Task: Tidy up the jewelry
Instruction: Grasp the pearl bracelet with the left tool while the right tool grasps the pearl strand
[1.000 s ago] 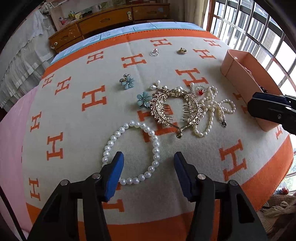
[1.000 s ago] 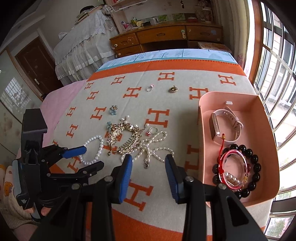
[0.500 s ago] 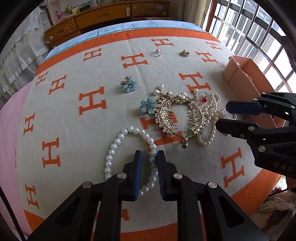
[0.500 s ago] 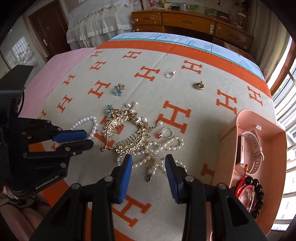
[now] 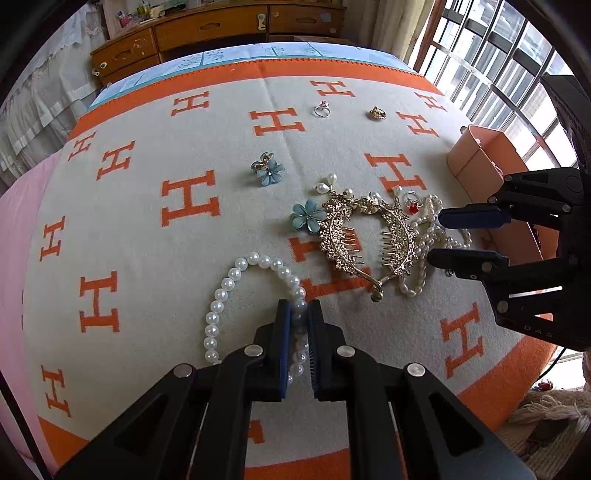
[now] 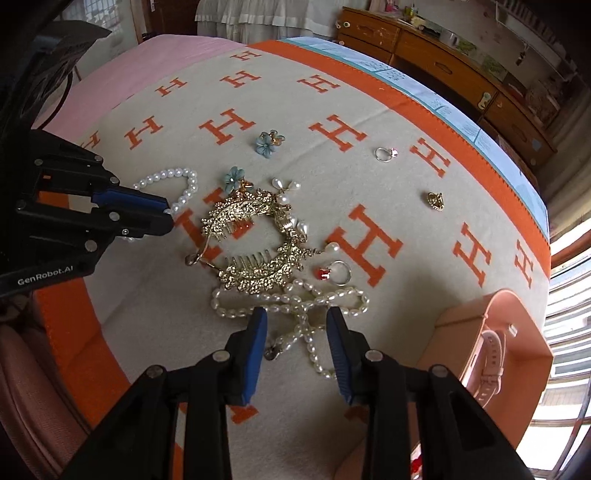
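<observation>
Two claws among pearl strands (image 6: 295,306)

Left wrist view looks steeply down along its own hand-held gripper (image 5: 299,314), close above the bed's blanket (image 5: 147,236), facing the wooden dresser (image 5: 207,26) with the window bars on its right. Right wrist view also looks down along its hand-held gripper (image 6: 297,321), just as close, but rolled, so the dresser (image 6: 443,62) runs off to its upper right. Both share the gold hair comb (image 5: 365,236) (image 6: 251,243) at mid-frame. Each view catches the other gripper beside that comb: right of it in the left view, left of it in the right.
</observation>
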{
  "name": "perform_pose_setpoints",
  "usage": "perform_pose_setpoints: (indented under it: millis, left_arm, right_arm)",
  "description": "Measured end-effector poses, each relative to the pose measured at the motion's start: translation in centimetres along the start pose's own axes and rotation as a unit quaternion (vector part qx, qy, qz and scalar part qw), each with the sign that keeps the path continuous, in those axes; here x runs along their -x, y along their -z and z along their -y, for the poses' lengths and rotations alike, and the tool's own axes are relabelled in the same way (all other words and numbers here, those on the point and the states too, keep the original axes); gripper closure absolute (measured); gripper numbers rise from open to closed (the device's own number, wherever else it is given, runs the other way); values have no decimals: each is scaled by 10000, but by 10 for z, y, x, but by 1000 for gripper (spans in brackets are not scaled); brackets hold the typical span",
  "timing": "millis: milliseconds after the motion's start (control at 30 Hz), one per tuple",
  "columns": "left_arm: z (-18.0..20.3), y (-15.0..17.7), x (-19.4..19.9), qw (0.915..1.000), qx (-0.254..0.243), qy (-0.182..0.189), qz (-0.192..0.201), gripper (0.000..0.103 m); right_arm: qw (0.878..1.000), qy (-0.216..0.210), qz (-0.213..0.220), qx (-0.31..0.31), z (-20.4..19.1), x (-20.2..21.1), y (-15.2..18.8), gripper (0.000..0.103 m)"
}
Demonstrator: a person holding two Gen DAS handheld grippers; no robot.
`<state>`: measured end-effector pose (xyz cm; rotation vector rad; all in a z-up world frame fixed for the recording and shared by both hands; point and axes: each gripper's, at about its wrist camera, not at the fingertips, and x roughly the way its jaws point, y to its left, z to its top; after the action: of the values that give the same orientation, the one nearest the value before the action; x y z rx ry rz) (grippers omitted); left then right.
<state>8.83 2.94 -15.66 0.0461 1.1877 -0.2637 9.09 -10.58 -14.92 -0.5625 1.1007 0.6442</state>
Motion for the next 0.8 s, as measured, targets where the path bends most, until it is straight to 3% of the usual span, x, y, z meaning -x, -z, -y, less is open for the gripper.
perform_pose_setpoints:
  millis: [200,400,567,800]
  left_arm:
    - [-5,1,0,9999,116,96,-13,96]
    - [-5,-1,-2,9998,180,103,-25,96]
    - [-7,-1,0,9993,344,149,9,98]
    - [-4,-3,35,9981,429,164,409,98]
  right_arm:
    - [9992,-216,-105,329,7,0,-2,84]
    - [9982,-308,-117,511,0,-4,-7,84]
    - [9987,-310,-85,408,-3,-2,-6,98]
    - [9955,-579,644,-379,7,40,9,98]
